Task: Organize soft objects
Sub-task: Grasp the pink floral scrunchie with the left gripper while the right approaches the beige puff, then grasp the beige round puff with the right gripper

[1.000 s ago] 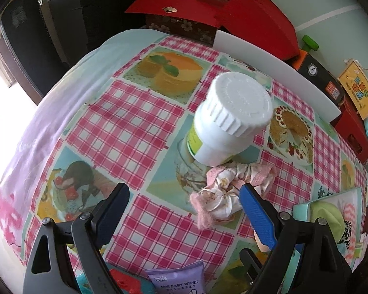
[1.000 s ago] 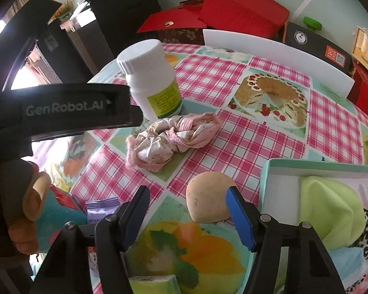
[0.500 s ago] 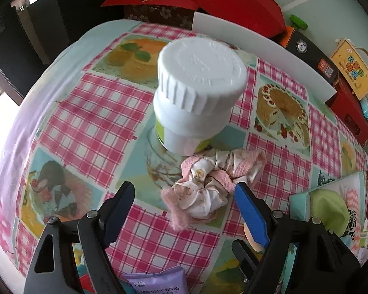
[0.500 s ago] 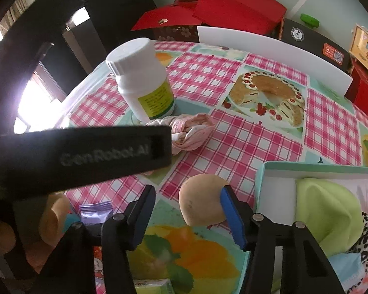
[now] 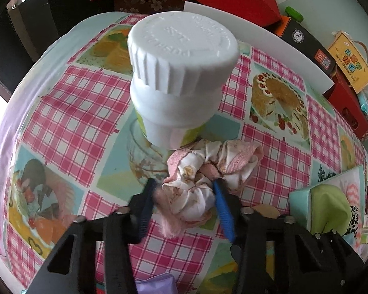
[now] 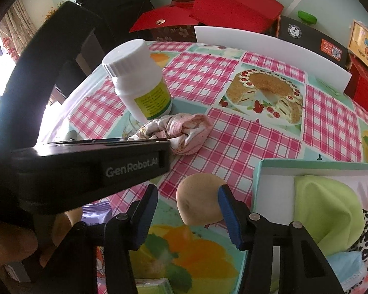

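A pink and cream fabric scrunchie (image 5: 206, 176) lies on the checked tablecloth just in front of a white pill bottle (image 5: 179, 78). My left gripper (image 5: 186, 191) is closed around the near end of the scrunchie, its blue pads pressing the fabric on both sides. The scrunchie also shows in the right wrist view (image 6: 179, 132), partly behind the left gripper's body. My right gripper (image 6: 187, 196) is open, and a tan potato (image 6: 201, 203) sits between its fingers against the right pad. A teal box (image 6: 260, 183) holds a green cloth (image 6: 323, 210) and other soft items.
A white board (image 6: 269, 49) stands at the table's far edge, with red boxes (image 6: 220, 7) behind it. A purple wipes pack (image 5: 154, 284) lies near the front edge. The bottle (image 6: 139, 83) stands close to the scrunchie.
My left gripper moved forward and down onto the scrunchie and its jaws closed from wide open onto the fabric. My right gripper moved slightly closer to the potato.
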The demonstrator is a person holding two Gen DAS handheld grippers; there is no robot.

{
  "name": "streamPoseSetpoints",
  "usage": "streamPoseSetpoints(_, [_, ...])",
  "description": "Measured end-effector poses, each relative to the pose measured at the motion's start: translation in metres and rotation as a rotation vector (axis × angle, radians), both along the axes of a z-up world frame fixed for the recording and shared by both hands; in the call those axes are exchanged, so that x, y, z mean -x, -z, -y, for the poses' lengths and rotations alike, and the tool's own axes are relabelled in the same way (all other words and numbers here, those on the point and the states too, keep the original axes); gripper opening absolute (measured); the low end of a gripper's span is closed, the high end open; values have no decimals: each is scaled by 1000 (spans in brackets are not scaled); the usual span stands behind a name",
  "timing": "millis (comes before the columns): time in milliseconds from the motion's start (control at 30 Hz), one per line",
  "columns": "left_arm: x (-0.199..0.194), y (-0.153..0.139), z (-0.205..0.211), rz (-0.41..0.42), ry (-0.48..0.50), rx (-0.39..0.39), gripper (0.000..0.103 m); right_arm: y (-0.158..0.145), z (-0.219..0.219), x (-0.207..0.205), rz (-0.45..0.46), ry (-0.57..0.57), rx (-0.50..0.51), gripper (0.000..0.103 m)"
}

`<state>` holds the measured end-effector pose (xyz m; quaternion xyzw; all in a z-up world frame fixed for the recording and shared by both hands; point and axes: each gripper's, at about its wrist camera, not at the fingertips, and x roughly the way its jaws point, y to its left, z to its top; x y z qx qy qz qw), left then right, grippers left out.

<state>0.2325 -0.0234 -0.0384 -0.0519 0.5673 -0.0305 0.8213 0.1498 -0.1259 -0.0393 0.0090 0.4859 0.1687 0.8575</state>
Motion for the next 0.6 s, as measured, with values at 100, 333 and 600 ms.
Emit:
streamPoseSetpoints(100, [2,1,3,3,18,6,23,0,0,0,-1,5,-2,55])
streamPoseSetpoints(333, [12,-5,-12,10,-4,33,14,0,-2,1,-1,-4,8,55])
streamPoseSetpoints(600, [19,-24,-31,49,-34,45,14,-2,-9,6,-6,-45,-5,55])
